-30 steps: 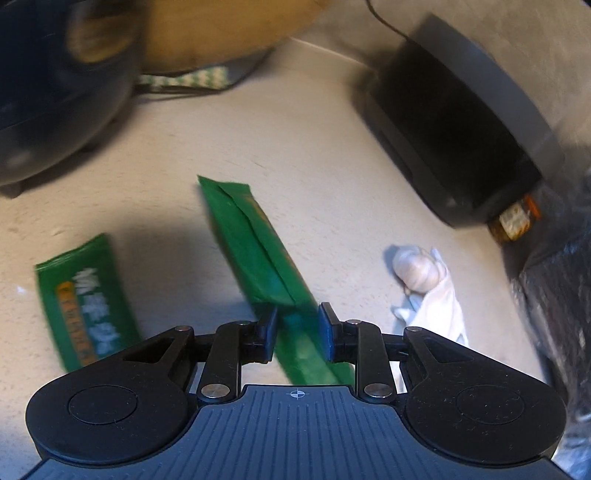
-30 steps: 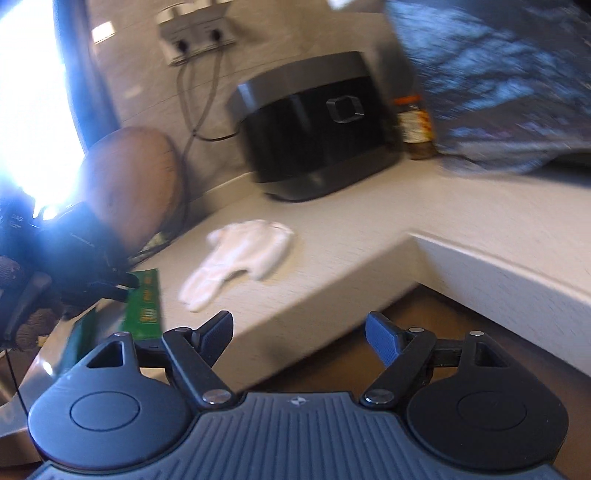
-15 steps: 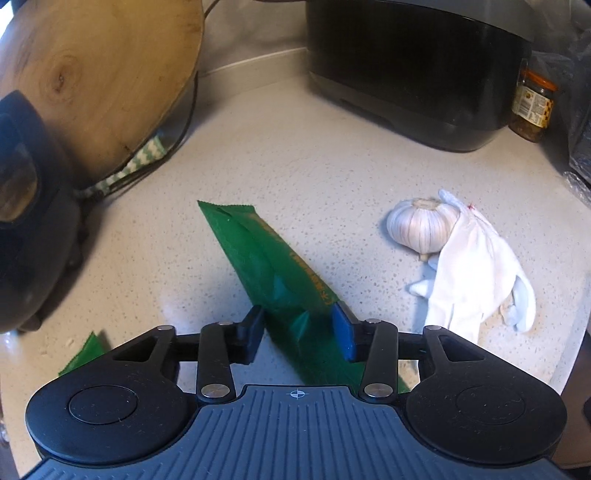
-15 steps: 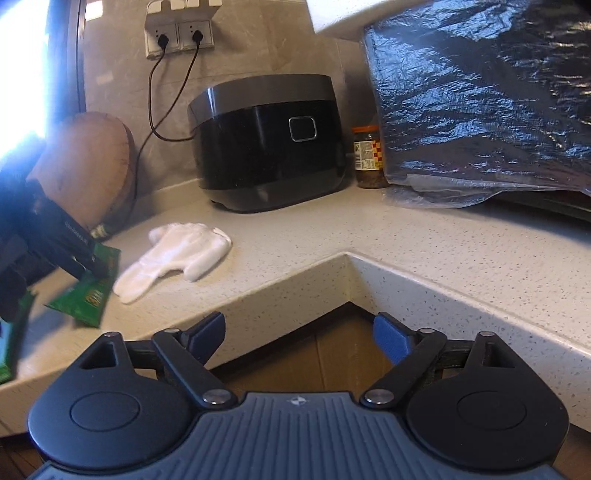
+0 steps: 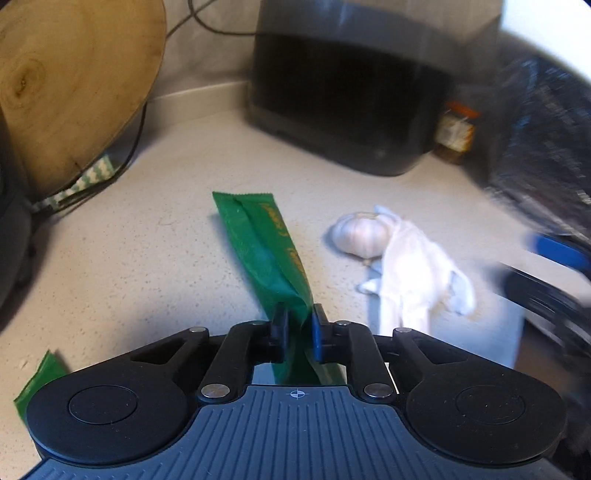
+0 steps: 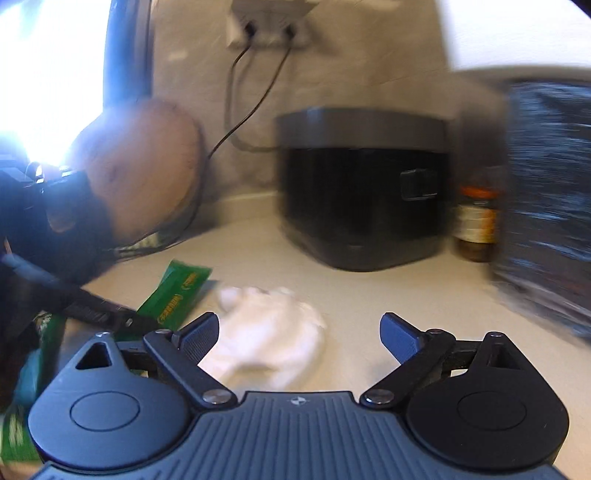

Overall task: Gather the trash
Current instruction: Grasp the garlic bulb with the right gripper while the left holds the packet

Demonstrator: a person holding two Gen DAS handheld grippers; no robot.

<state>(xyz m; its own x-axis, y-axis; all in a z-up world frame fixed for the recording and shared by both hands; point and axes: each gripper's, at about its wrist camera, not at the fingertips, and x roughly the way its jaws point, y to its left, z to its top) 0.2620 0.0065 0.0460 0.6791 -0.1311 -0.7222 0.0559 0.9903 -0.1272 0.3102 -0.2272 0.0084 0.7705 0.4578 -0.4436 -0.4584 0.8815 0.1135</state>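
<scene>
Left gripper [image 5: 298, 325] low center of the left wrist view, jaws narrow and closing on the near end of the long green wrapper [image 5: 266, 251], which runs up toward frame center over the counter [image 5: 166, 258]. Garlic bulb [image 5: 360, 234] and white glove [image 5: 413, 273] right of center. 2nd green wrapper [image 5: 38, 380] at lower left. Right gripper [image 6: 299, 332] jaws wide, opening, nothing between; glove beyond them.

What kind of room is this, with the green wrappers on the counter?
Most likely a home kitchen. A black countertop cooker stands plugged into a wall socket, a round wooden chopping board leans against the wall, and a garlic bulb lies on the speckled stone counter near a jar.
</scene>
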